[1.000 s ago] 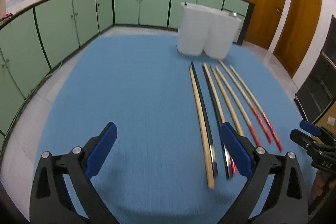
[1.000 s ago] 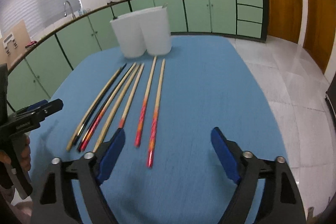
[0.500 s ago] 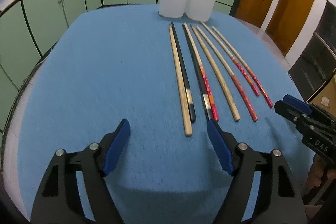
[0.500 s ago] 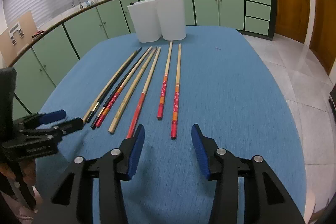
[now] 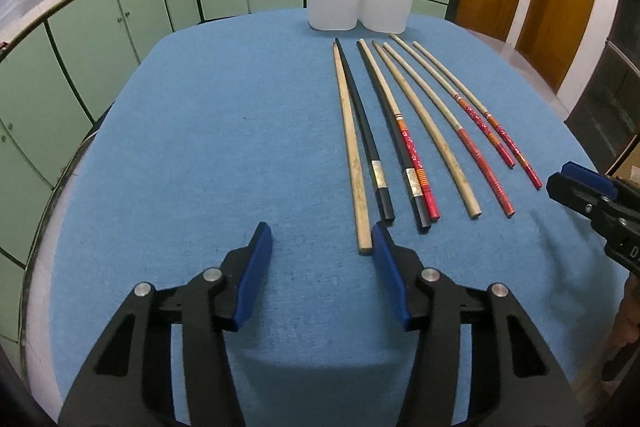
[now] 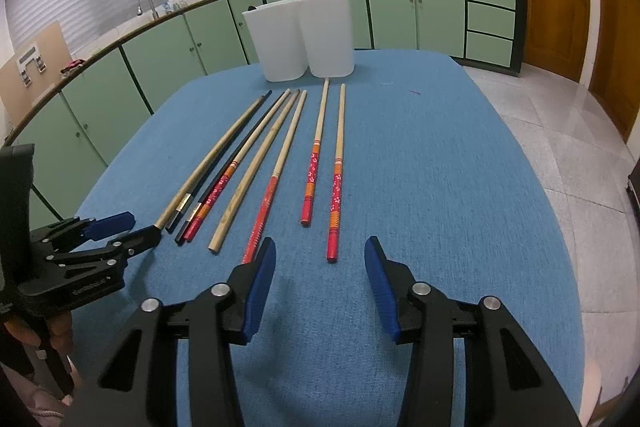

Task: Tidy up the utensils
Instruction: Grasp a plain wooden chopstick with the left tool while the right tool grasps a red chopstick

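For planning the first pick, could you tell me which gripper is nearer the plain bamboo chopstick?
Left. The left gripper sits right beside the plain bamboo chopstick; the right gripper is several chopsticks away.

Wrist views, angled down, sharing chopsticks (image 5: 408, 143)

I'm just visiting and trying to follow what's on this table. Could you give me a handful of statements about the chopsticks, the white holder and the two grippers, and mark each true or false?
1. The chopsticks all lie flat on the blue tablecloth. True.
2. The white holder already has chopsticks standing in it. False: none show in it; all lie on the cloth.
3. The right gripper is clamped on a red-ended chopstick. False: its jaws are apart and nothing is between them.
4. The left gripper holds nothing. True.
5. The white holder stands at the far ends of the chopsticks. True.
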Demonstrator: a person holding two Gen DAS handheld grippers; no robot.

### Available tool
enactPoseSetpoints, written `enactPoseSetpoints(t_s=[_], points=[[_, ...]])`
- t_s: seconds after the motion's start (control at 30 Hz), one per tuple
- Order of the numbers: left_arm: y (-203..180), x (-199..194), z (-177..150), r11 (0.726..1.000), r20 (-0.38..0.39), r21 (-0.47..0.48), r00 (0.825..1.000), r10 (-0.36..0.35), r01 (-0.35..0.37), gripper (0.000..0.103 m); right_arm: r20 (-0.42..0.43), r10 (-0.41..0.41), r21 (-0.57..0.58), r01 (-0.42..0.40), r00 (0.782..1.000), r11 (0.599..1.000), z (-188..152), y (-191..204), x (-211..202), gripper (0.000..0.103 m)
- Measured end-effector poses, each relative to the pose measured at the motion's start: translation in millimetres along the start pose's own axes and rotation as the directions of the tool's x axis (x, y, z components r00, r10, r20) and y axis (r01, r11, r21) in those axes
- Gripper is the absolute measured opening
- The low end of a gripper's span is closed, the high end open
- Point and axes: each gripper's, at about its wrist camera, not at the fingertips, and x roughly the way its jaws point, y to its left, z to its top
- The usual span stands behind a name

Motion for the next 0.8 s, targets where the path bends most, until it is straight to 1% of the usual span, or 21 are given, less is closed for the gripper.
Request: enactPoseSetpoints(t_s=[0.1,0.17,0.23,0.27,0.37,0.43,0.5,0.63,0.7,0.73,0.8], points=[[-0.4,-0.2,0.5,1.0,0.003,-0.009,1.0,-0.005,0.005,0.049,0.003,0.004,-0.003,-0.004,1.0,1.0,-1.0,1.9,-0.8,0.046],[-3.6,0.4,1.1,1.0,0.012,-0.003,1.0,-0.005,0.005,0.045,-0.001,0.006,-0.003,-0.006,1.0,1.0,-0.5,2.7,1.3,0.045],[-5.5,0.8,1.2,1.0,0.019,0.0,1.0,-0.012,0.012,0.035,-0.004,0.006,-0.004,-0.006,1.0,1.0,-0.3,4.8,3.9,0.041],[-6.5,0.8,0.9,1.0,0.022,0.002,1.0,-0.015,0.015,0.033,-0.01,0.006,-0.006,-0.006,1.0,1.0,-0.4,5.3,5.8,0.038],[-7.8,0.8,0.1,1.0,0.032,0.0,0.999,-0.024,0.024,0.027,-0.027,0.0,-0.002,0.0,1.0,1.0,-1.8,3.2,11.4,0.036],[-6.3,1.3,0.0,0.999,0.036,-0.007,0.999,-0.033,0.033,0.024,-0.034,-0.002,0.006,0.002,0.999,1.0,-2.4,0.2,14.4,0.032],[-6.3,1.8,0.3,0.999,0.041,-0.01,0.999,-0.035,0.036,0.021,-0.039,-0.004,0.01,0.005,0.999,1.0,-2.7,-1.3,18.0,0.025],[-8.0,4.0,0.9,1.0,0.055,-0.006,0.998,-0.028,0.028,0.019,-0.032,-0.025,-0.008,0.025,0.999,1.0,-1.0,-0.7,24.3,0.022],[-7.8,4.1,1.1,1.0,0.058,-0.01,0.998,-0.027,0.028,0.019,-0.025,-0.054,-0.037,0.053,0.998,0.998,-0.9,1.5,27.1,0.018],[-7.5,3.9,0.8,1.0,0.059,-0.011,0.998,-0.027,0.028,0.018,-0.023,-0.059,-0.041,0.058,0.998,0.998,-1.1,1.0,27.6,0.017],[-8.5,3.8,0.4,1.0,0.061,-0.012,0.998,-0.024,0.025,0.017,-0.019,-0.066,-0.038,0.065,0.998,0.997,-1.5,-0.4,27.9,0.012]])
